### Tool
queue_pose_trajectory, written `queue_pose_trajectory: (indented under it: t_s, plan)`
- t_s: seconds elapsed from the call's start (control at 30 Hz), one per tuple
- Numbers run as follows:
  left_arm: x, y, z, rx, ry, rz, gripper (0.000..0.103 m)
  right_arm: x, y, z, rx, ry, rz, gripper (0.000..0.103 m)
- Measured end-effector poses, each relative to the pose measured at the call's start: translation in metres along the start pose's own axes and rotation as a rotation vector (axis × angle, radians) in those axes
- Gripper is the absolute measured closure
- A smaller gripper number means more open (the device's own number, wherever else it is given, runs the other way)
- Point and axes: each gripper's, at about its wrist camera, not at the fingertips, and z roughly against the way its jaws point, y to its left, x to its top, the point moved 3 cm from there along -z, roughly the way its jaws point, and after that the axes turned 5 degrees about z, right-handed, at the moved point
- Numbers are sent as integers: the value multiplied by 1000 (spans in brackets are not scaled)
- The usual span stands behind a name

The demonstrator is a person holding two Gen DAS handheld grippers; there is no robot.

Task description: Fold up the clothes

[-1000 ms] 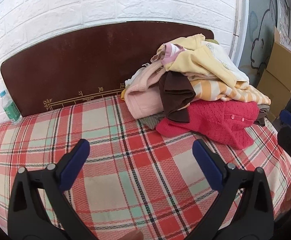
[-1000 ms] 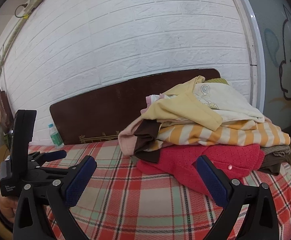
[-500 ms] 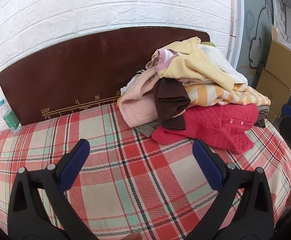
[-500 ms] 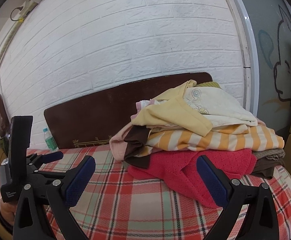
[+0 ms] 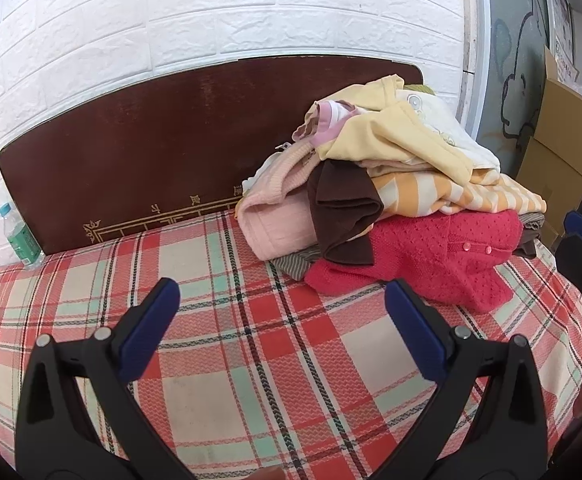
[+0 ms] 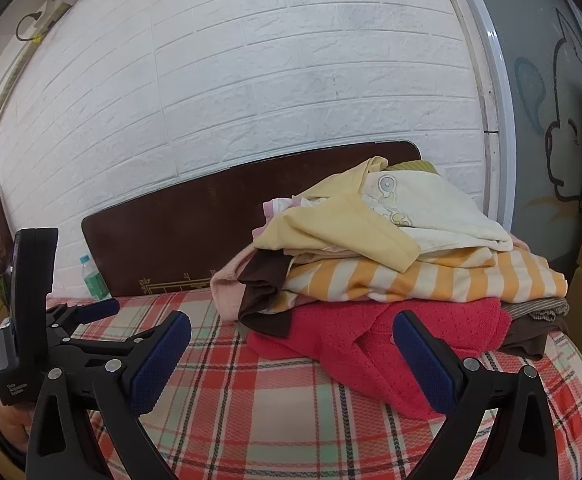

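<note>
A pile of clothes point(image 5: 395, 200) lies at the right end of a plaid-covered surface point(image 5: 227, 312). A red knit point(image 5: 431, 256) is at the bottom front, a pink knit point(image 5: 275, 216) at the left, a brown piece point(image 5: 343, 212), an orange-striped top point(image 5: 471, 196) and a pale yellow garment point(image 5: 403, 136) above. The pile also shows in the right wrist view point(image 6: 387, 264). My left gripper point(image 5: 283, 300) is open and empty, short of the pile. My right gripper point(image 6: 291, 332) is open and empty, just before the red knit point(image 6: 371, 344). The left gripper also shows in the right wrist view point(image 6: 91, 312).
A dark brown board point(image 5: 151, 152) leans on the white brick wall behind the surface. A water bottle point(image 5: 19, 236) stands at the far left. Cardboard boxes point(image 5: 559, 148) stand at the right, beyond the surface's edge.
Both grippers have tilted up and drawn a little nearer the pile. Both stay open and empty.
</note>
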Motion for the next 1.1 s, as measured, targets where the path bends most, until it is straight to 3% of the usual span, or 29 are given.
queue_pose_trajectory:
  t_s: [0.53,0.93,1.1]
  plan:
    - [-5,-6,-21,-9,43,-2,0,-1,-15,-16,-22,51,31,0]
    - [2,-14,-56,-50,80,1,0,18,-45,-70,-111,148,151,0]
    - [8,-16,-72,-63,78,8,0,43,-54,-107,-98,171,235,0]
